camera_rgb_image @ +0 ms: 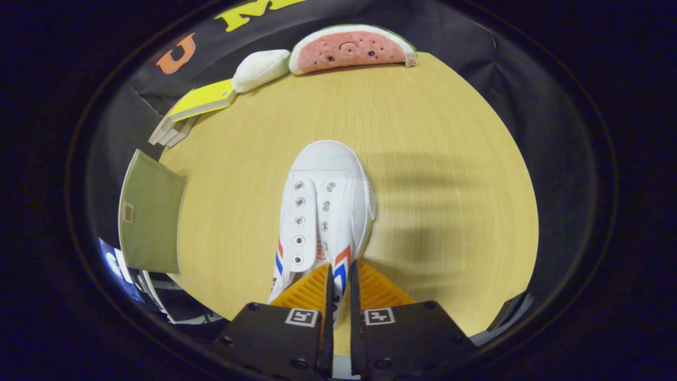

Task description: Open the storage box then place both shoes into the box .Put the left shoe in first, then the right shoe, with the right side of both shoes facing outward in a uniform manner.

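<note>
Now I'm clenching the gripper (338, 278) on the shoe's (325, 206) side wall; the box (151, 219) is sitting at the table's (433, 159) edge, open tabletop all around.

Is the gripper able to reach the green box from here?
Probably yes. The hand-held gripper is shut on a shoe; bare table lies between it and the box.

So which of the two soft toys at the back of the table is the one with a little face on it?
The watermelon slice plush, pink with a green rind. The plain white plush beside it has no face. Both lie far beyond the gripper, which is shut on the white sneaker.
</note>
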`<state>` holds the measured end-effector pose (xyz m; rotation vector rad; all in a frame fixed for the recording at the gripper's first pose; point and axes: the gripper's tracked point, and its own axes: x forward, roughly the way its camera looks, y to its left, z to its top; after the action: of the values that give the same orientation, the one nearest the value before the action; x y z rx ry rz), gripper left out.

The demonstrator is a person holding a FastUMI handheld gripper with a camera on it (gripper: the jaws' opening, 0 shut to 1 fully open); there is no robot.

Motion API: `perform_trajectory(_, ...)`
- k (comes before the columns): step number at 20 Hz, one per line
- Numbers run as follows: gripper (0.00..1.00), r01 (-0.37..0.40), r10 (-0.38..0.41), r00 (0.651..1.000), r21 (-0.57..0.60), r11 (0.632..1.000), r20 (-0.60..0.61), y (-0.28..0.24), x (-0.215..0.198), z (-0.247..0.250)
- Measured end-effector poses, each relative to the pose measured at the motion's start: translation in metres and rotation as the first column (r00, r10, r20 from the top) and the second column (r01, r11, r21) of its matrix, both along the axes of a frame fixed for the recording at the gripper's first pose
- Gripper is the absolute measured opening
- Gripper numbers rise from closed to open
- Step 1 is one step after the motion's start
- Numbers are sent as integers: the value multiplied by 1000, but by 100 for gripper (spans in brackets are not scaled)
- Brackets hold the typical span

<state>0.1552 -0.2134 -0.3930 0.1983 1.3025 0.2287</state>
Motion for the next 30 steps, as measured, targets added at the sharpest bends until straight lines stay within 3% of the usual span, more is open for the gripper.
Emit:
perform_trajectory(2, 8, 21, -21, 1000, 30, 999, -11, 0, -1, 0)
perform_trajectory(13, 6, 136, -136, 991, 181, 974, -13, 11, -2, 2)
perform_trajectory(26, 6, 111, -149, 981, 272, 956, 124, 8, 2, -6)
perform_trajectory(30, 6, 90, -130, 985, 301, 949, 116, 10, 2, -15)
